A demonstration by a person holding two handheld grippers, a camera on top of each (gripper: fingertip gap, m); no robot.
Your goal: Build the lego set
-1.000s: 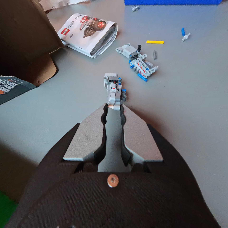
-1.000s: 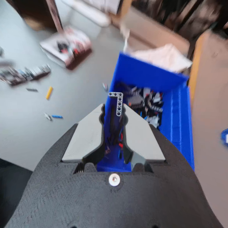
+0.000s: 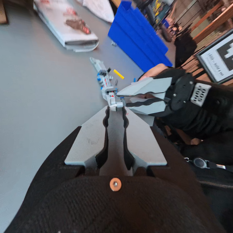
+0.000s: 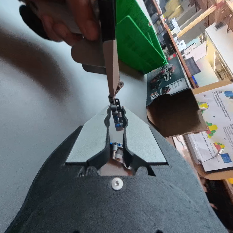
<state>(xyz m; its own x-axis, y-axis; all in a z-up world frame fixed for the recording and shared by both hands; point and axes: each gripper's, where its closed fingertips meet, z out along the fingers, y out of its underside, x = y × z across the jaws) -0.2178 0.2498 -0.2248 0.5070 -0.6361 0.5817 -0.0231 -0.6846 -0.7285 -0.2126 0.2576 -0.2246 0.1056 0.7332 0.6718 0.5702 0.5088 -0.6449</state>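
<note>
My left gripper (image 3: 115,108) is shut on a small grey Lego sub-assembly (image 3: 112,98) with blue pins and holds it above the grey table (image 3: 37,100). My right gripper (image 3: 122,100) comes in from the right, and its tips touch that sub-assembly. In the right wrist view my right gripper (image 4: 115,109) is shut on a grey L-shaped beam (image 4: 114,100). The beam meets the sub-assembly under the left gripper's finger (image 4: 112,70). The joint itself is in shadow.
A larger grey Lego assembly (image 3: 103,76) and a yellow axle (image 3: 118,74) lie on the table. Behind them are a blue parts bin (image 3: 137,41) and a folded instruction booklet (image 3: 75,30). A green bin (image 4: 136,41) and the open set box (image 4: 167,88) stand to the right.
My left gripper has lifted the sub-assembly off the table and swung right. My right gripper has carried the L-shaped beam from over the blue bin to the sub-assembly.
</note>
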